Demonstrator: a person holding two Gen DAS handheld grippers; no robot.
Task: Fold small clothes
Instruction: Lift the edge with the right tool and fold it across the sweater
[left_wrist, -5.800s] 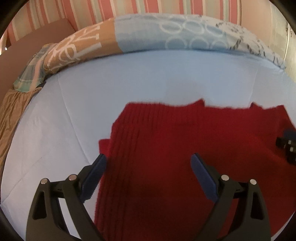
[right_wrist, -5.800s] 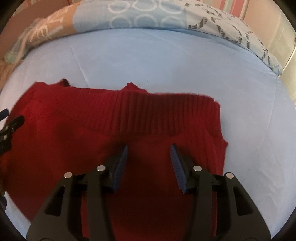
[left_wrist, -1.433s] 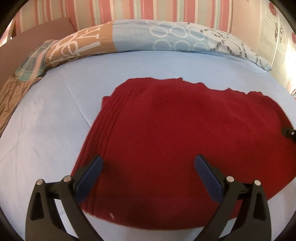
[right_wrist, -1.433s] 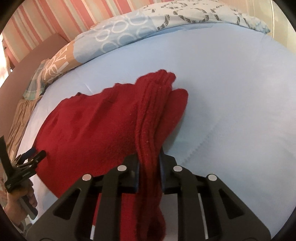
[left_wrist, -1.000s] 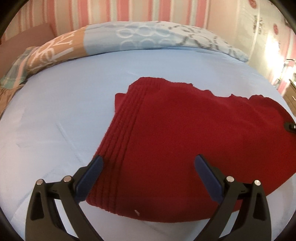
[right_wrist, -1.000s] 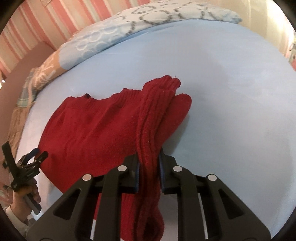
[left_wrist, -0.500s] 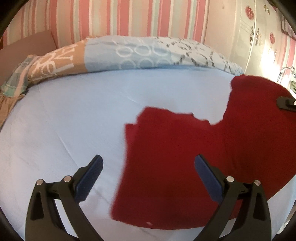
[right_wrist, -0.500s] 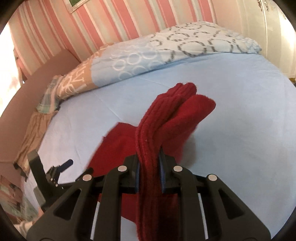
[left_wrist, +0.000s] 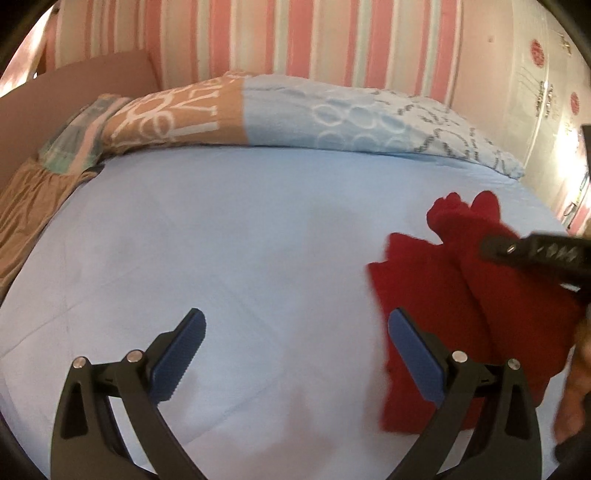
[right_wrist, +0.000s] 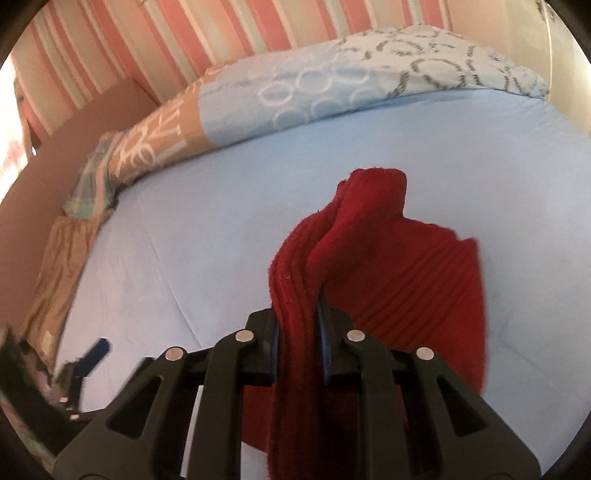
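A: Progress on the fold — how far had it got?

B: Partway at best, I'd judge. The dark red ribbed knitted garment was bunched into several thick layers and hung from the right tongs, lifted over the pale blue bed sheet. It wasn't lying anywhere as a neat packet.

A: So the right tongs had it?

B: Yes, pressed nearly together on a thick wad of the knit, with red cloth sticking up past the tips and drooping beneath. In the left wrist view the same garment showed at the right edge, its lower part blurred; whether that part touched the sheet I couldn't tell.

A: And the left tongs?

B: The left tongs were spread wide with nothing between the blue pads, only bare sheet under them. They stood beside the garment, not on it.

A: What was left, then?

B: Laying the bundle down flat, squaring its edges, maybe one more fold. No finished stack was in sight. The patterned blue and tan duvet lay heaped along the far side of the bed under the pink striped wall, so the open sheet in front looked the likely place to set it
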